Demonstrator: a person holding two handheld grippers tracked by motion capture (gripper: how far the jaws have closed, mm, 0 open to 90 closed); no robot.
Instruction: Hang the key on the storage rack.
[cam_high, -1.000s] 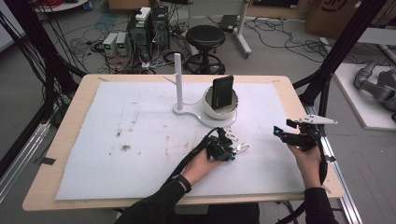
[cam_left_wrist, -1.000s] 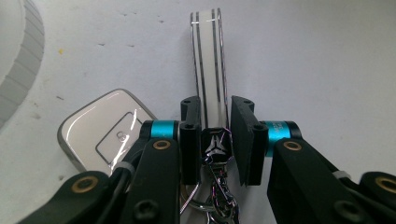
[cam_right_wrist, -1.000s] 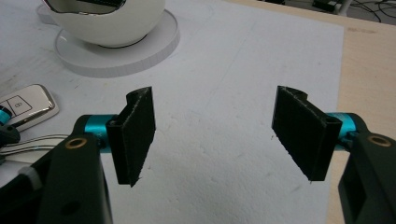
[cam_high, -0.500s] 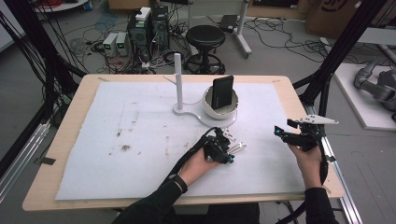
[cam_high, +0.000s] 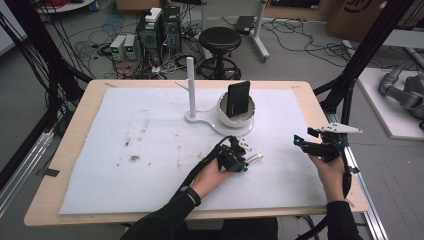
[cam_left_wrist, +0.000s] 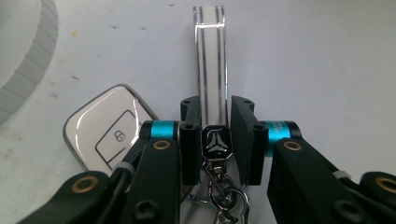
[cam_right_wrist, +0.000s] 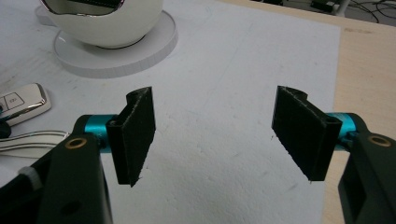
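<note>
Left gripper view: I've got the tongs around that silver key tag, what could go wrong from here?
1. The left tongs have just been closing on the narrow silver tag near its ring end; the long free end could pivot or slip out.
2. The white key fob lies beside the left jaw, apparently on the same chain; lifting may drag or swing it.
3. The white bowl stand is close by; a swinging fob might knock it. The right tongs stand open, holding nothing.

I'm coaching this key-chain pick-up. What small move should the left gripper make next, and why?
Probably lift a little, straight up. The left gripper has just been closing, and its pads now clamp the strap. The key fob lies on the mat, joined by the chain, so a slow lift would show whether the grip holds. The right gripper is open, off to the side.
</note>
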